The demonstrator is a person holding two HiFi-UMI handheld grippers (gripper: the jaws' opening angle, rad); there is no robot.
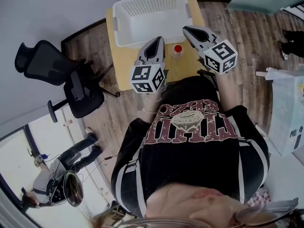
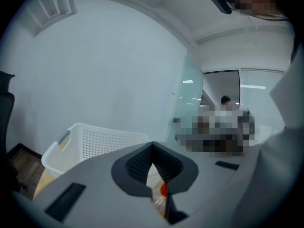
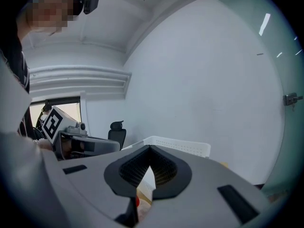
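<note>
In the head view both grippers hover over a small wooden table [image 1: 121, 68], held up in front of the person's chest. My left gripper [image 1: 156, 40] is shut with nothing in it, its tip near the front rim of a white perforated basket [image 1: 121, 9]. My right gripper [image 1: 187, 29] is shut and empty too, beside the basket's right front corner. Between them a small bottle with a red cap [image 1: 177, 50] stands on the table. The left gripper view has the jaws [image 2: 152, 148] closed, with the red cap [image 2: 163, 190] below and the basket [image 2: 95, 133] beyond. The right gripper view shows closed jaws [image 3: 150, 151], the basket [image 3: 183, 146] and the cap [image 3: 137, 202].
A black office chair [image 1: 71, 82] stands left of the table on the wood floor. A white plastic cabinet [image 1: 286, 110] is at the right. Another person [image 1: 71, 163] sits at the lower left. A white wall runs behind the basket.
</note>
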